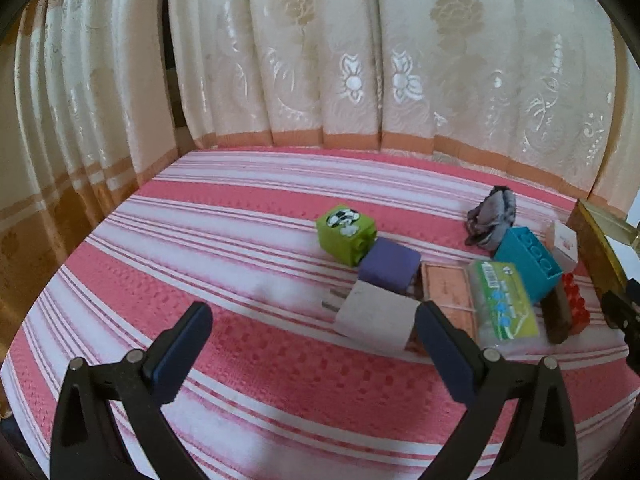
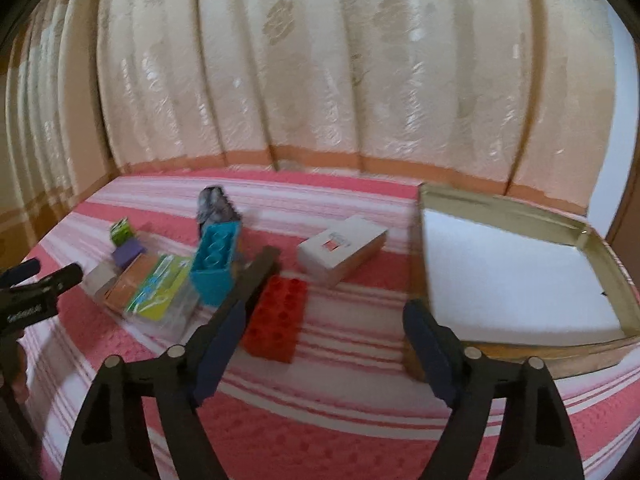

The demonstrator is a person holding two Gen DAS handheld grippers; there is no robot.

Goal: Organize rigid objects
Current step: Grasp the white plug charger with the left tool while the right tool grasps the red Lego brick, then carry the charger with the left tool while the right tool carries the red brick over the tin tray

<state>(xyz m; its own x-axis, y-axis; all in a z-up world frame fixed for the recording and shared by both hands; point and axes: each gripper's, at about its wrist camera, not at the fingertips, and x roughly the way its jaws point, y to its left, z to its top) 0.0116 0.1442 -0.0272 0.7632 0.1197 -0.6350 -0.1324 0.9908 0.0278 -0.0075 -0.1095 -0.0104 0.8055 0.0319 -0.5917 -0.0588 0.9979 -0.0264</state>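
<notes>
Left gripper wide, empty, near white charger. Right gripper wide, empty, near red brick; open box interior visible only in right view.

A pink-and-white striped bedspread covers the whole surface. Along its far edge hangs a cream curtain with woven flowers and an orange band near its hem, reaching down to the cloth and wrapping around the far left corner.
</notes>
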